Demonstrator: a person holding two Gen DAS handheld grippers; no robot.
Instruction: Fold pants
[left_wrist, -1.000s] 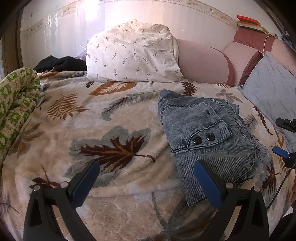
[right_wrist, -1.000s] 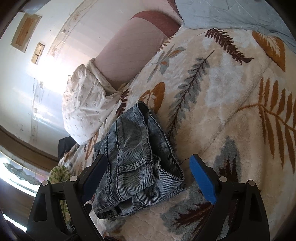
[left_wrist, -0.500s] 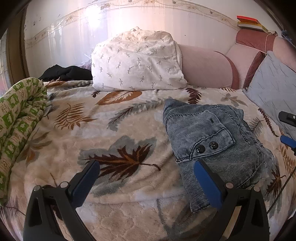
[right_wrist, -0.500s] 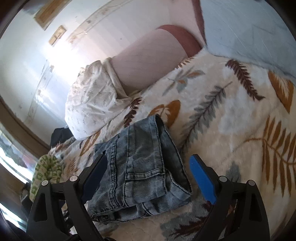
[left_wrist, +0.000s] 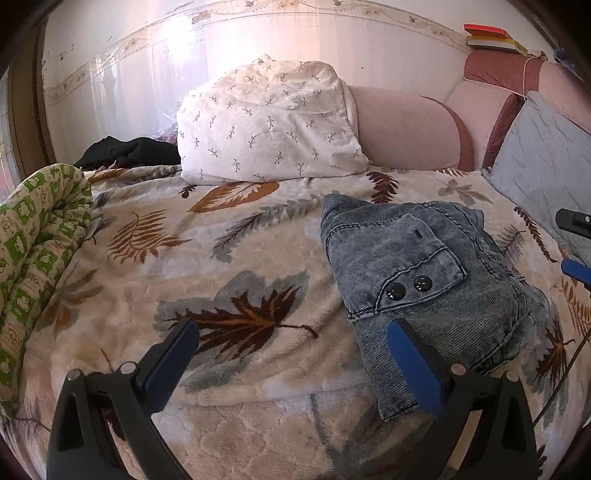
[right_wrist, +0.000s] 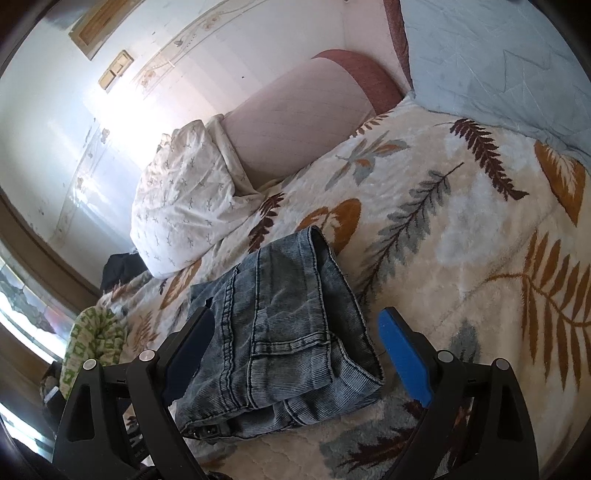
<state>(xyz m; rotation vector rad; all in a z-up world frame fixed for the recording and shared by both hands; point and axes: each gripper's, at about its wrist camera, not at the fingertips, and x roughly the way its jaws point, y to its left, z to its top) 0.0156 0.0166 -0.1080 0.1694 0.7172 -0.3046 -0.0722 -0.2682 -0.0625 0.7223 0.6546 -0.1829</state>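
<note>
Grippers (left_wrist: 291, 345) (right_wrist: 295, 332) spread, seemingly above pants (right_wrist: 284, 328).

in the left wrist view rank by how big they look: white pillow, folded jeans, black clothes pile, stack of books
1. white pillow and folded jeans: they cover similar areas, and the jeans lie nearer the camera, so no firm order
2. black clothes pile
3. stack of books, clearly smallest, though farthest away
</note>
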